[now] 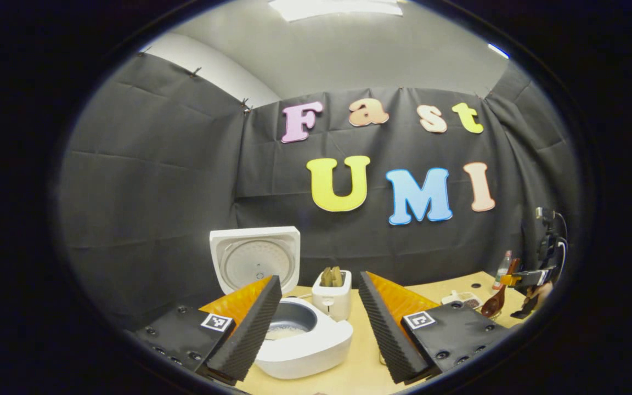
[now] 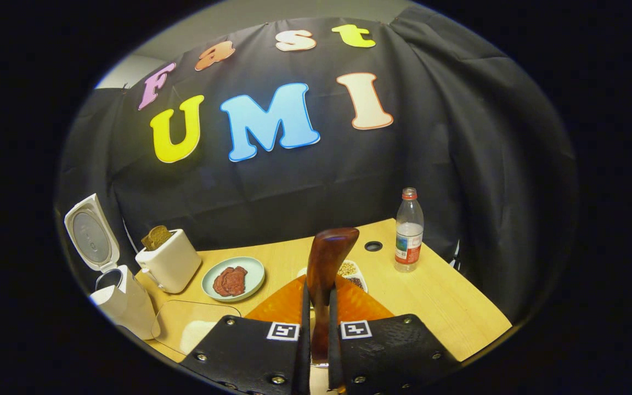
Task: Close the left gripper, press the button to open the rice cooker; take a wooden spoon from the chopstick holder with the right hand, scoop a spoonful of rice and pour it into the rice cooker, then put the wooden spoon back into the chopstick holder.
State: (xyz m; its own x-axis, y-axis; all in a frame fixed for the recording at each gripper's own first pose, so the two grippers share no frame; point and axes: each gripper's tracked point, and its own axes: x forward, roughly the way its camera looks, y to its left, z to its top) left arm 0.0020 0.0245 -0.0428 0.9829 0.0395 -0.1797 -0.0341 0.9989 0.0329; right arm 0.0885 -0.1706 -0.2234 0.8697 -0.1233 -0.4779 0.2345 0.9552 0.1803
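The left gripper [image 1: 319,321] has its jaws spread wide, with nothing between them. Straight ahead through the gap sits the white rounded rice cooker [image 1: 305,343], its lid [image 1: 254,262] standing upright and open. The near finger hides part of the cooker's left side. A pale layer lies at the bottom of the dark inner pot [image 1: 289,322], too small to make out clearly. Just beyond the cooker stands a white boxy toaster [image 1: 331,295] with brownish slices poking up.

The right gripper [image 2: 316,323] has its jaws drawn narrow, both fingers pressing on the handle of a dark reddish-brown wooden spoon [image 2: 324,274], which rises upright above the fingertips with its bowl on top. The handle's lower end is lost between the fingers. The spoon covers much of a small white dish [image 2: 351,270] of beans or grains beyond it. Left of these jaws lie a pale green round plate [image 2: 233,278] with reddish pieces and a clear board [image 2: 195,323], its near edge cut off. To the right stands a clear plastic bottle [image 2: 408,230] with a red cap.
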